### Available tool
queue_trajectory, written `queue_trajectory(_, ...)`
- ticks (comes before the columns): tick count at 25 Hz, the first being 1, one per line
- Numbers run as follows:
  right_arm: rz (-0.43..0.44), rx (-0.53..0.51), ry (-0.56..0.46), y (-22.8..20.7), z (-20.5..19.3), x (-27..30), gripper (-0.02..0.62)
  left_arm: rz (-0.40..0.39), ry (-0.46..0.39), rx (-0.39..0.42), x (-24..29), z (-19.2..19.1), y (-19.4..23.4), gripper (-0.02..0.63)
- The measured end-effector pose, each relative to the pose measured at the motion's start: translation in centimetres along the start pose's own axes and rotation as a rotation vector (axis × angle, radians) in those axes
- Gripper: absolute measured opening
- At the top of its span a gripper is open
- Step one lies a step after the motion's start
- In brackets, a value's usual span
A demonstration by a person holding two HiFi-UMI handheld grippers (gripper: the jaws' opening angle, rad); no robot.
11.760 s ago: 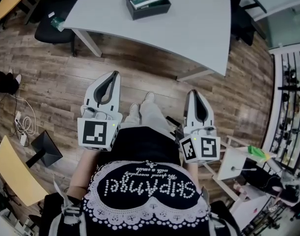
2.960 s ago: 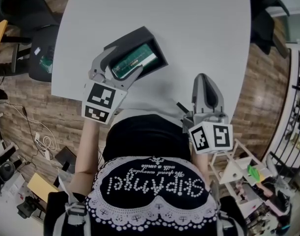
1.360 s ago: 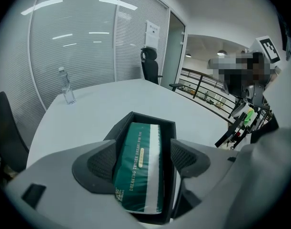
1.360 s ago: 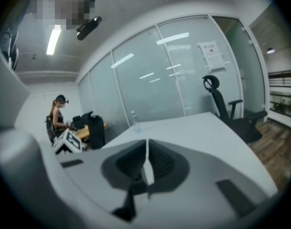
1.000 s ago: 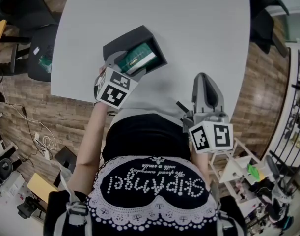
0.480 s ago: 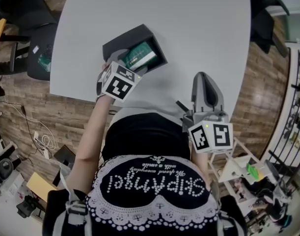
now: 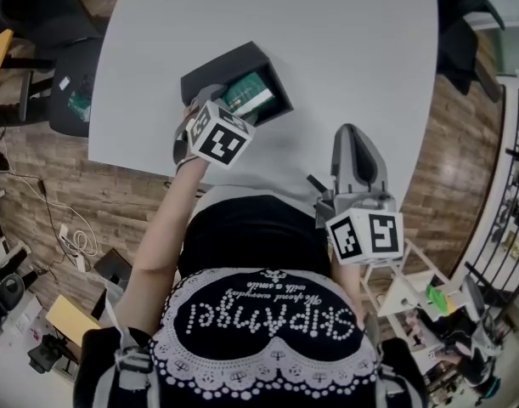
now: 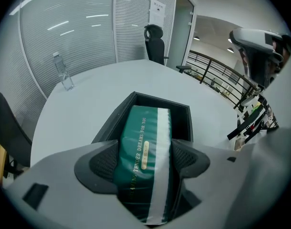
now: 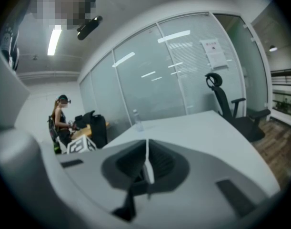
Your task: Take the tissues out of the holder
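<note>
Tissues (image 8: 141,128) still sit in the black holder (image 8: 109,123) on the table (image 7: 352,58). My left gripper (image 8: 145,159) has dropped over them, fingers now pressing both sides, so lifting looks next. My right gripper (image 9: 146,168) hangs closed, empty.

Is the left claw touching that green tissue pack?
Touching: the left gripper view shows the left gripper pads pressed against both sides of the tissue pack.

Even indoor light, fisheye edges.
</note>
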State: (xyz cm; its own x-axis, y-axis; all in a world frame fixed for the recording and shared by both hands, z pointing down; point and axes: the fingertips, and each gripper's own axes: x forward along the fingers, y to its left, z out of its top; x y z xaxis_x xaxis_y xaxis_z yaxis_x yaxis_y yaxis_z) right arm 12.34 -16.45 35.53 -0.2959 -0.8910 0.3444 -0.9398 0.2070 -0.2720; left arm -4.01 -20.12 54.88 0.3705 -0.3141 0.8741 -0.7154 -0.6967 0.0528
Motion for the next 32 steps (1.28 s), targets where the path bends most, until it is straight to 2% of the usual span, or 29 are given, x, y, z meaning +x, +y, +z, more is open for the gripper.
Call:
queue_trajectory(20,-0.013,-0.003,-0.003,-0.3,0.0,-0.4,0.035,0.014,-0.002,0.006,0.0,0.1,-0.2,0.347)
queue_trajectory(32,-0.014,-0.009,-0.009,-0.2,0.4,-0.4,0.035,0.016,-0.085,-0.011,-2.8,1.9,-0.1,0.348)
